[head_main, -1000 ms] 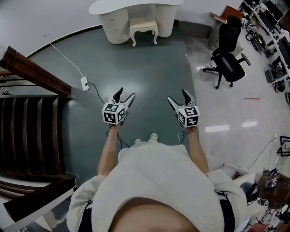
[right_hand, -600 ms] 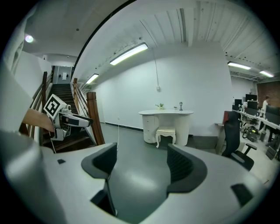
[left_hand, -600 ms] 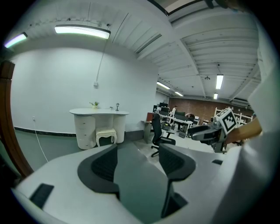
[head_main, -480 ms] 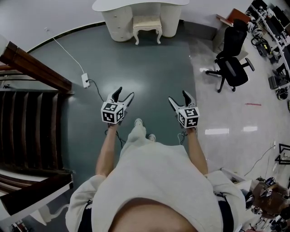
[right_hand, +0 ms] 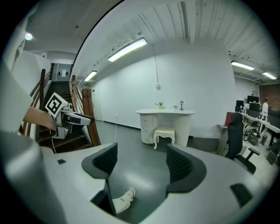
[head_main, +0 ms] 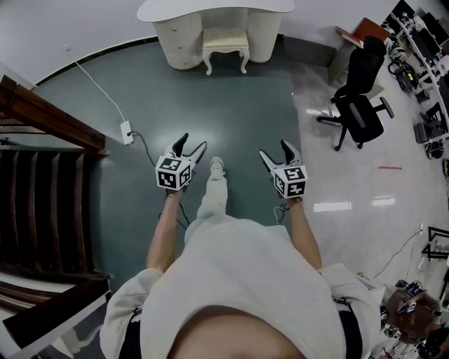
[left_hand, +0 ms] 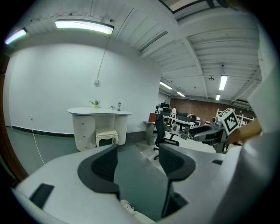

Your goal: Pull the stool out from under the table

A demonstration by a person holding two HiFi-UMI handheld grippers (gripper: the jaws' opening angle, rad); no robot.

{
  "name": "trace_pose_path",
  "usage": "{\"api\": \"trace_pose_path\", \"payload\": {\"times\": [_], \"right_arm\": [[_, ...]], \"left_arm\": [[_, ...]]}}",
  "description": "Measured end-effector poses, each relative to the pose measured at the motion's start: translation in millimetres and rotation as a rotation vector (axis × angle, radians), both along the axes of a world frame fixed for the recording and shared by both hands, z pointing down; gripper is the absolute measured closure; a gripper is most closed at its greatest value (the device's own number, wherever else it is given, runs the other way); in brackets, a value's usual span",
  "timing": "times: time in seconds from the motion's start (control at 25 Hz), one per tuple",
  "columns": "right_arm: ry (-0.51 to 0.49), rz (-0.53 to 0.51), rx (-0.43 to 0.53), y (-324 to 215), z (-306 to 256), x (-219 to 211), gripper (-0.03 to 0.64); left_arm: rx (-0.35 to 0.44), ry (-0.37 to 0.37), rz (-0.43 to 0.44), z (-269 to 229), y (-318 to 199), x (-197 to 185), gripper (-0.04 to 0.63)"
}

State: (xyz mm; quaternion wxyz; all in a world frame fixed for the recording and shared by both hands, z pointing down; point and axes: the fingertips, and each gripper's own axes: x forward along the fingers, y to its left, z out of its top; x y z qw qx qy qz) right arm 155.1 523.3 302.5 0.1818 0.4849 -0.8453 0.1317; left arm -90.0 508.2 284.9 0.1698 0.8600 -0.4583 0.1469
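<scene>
Your shoe has stepped forward: the approach is under way. Left claw and right claw gape empty; the stool sits well ahead under the surface.

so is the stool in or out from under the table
In: the stool stands in the table's knee gap, partly under its top.

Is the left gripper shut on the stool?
No: the left gripper has its jaws apart, holding nothing, and the stool stands far off at the white table.
</scene>
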Motion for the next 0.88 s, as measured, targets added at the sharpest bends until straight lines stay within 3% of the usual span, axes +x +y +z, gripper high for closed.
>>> {"api": "trace_pose_path", "payload": {"times": [0.88], "right_arm": [[0.046,0.035,-0.011,-330,-16,-44,0.278]], "left_arm": [[-0.030,0.035,0.062,1,-344,-35,0.321]]}}
